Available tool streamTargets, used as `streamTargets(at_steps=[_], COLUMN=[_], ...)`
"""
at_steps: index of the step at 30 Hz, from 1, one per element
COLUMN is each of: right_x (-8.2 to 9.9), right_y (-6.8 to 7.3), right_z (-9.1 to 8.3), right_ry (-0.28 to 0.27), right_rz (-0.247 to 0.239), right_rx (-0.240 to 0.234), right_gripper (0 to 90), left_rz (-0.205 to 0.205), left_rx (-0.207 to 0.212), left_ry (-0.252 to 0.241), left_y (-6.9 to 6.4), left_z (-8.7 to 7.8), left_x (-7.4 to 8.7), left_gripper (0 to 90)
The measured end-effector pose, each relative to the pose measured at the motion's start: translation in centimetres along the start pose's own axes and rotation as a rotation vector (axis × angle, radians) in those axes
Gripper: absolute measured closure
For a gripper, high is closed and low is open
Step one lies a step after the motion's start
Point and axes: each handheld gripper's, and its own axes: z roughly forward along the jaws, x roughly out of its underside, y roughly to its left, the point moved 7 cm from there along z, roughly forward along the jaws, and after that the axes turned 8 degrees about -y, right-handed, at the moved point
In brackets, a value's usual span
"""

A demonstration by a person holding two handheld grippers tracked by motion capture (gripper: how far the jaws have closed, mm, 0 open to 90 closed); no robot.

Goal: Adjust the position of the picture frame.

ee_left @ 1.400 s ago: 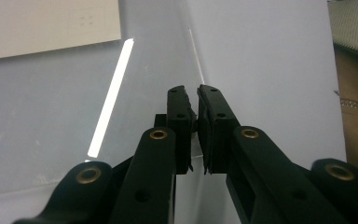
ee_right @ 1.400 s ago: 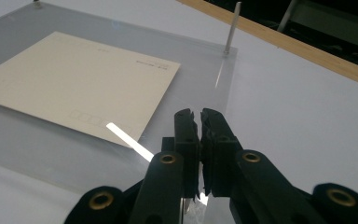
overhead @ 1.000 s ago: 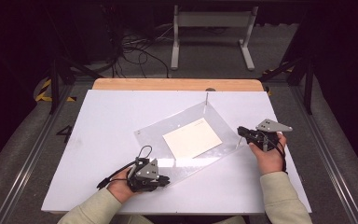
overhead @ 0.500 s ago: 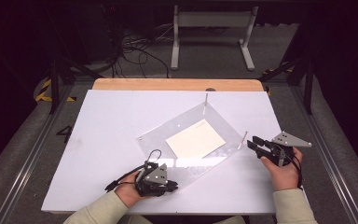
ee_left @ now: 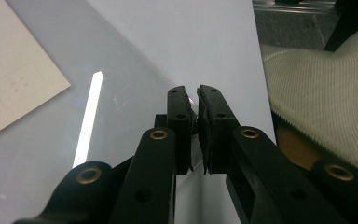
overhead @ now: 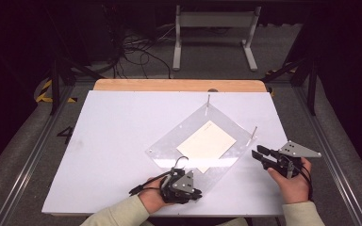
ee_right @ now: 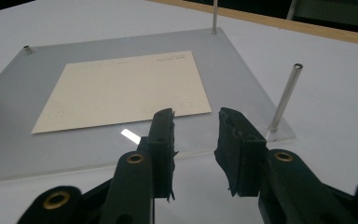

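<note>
Where posts [overhead: 253, 133] rise, cables [overhead: 136, 47] beyond.

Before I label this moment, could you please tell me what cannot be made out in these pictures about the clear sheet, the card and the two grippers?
- Print on the cream card: too faint and small in the right gripper view.
- Whether the card lies on or under the clear sheet: cannot tell.
- Left gripper: jaws are shut at the sheet's edge; the jaws hide how deep the edge sits.
- Right gripper: open, its body cut off at the bottom edge.
</note>
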Motion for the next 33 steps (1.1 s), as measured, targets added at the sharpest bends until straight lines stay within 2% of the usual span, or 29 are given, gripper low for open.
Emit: streamTargets(at_steps=[4,6,9,10,11,12,13,14,16,20,23,25,27,28,30,32,33], right_x=[0.4,0.5,0.7,0.7,0.7,0.8,0.8,0.8,0.9,0.9,0.9,0.9,0.9,0.9,0.9,0.9,0.9], right_y=[0.0,0.0,0.2,0.3,0.4,0.5,0.5,0.6,0.7,1.0,1.1,1.3,1.3,1.4,1.4,1.3,1.3], right_z=[0.2,0.3,0.4,0.5,0.5,0.6,0.6,0.6,0.7,0.8,0.8,0.8,0.9,0.9,0.9,0.9,1.0], right_ry=[0.007,0.011,0.018,0.02,0.022,0.023,0.023,0.026,0.028,0.033,0.033,0.032,0.036,0.036,0.036,0.037,0.037], right_rz=[0.011,0.014,0.015,0.015,0.012,0.013,0.013,0.013,0.011,0.01,0.01,0.012,0.011,0.011,0.011,0.012,0.012], right_rx=[-0.008,-0.011,-0.018,-0.021,-0.022,-0.025,-0.025,-0.028,-0.033,-0.039,-0.045,-0.056,-0.06,-0.06,-0.06,-0.06,-0.059], right_gripper=[65.0,64.9,64.5,64.4,64.3,64.4,64.4,64.3,64.2,64.2,64.7,65.3,65.4,65.4,65.4,65.2,65.1], left_rz=[-0.006,-0.008,-0.017,-0.024,-0.039,-0.052,-0.052,-0.068,-0.124,-0.215,-0.268,-0.319,-0.363,-0.384,-0.412,-0.426,-0.421], left_rx=[0.014,0.014,0.034,0.04,0.043,0.035,0.035,0.011,-0.016,-0.135,-0.241,-0.284,-0.331,-0.338,-0.375,-0.388,-0.394], left_ry=[-0.014,-0.018,-0.026,-0.043,-0.059,-0.072,-0.072,-0.095,-0.124,-0.153,-0.148,-0.146,-0.128,-0.123,-0.111,-0.102,-0.087], left_y=[-0.2,-0.2,-0.1,0.0,0.4,0.8,0.8,1.5,2.7,5.6,7.5,8.7,9.7,10.2,11.0,11.4,11.6], left_z=[1.2,1.3,1.0,0.5,-0.2,-1.1,-1.1,-2.2,-3.8,-7.6,-10.4,-11.9,-12.7,-13.0,-13.3,-13.3,-13.2], left_x=[-0.8,-1.0,-0.9,-1.0,-1.2,-1.2,-1.2,-1.2,-1.1,0.2,1.6,2.8,3.9,4.4,5.3,5.9,6.2], left_gripper=[83.8,83.7,82.3,78.8,71.3,66.9,65.0,65.0,57.5,47.2,46.9,49.2,56.9,59.7,62.0,62.7,62.9])
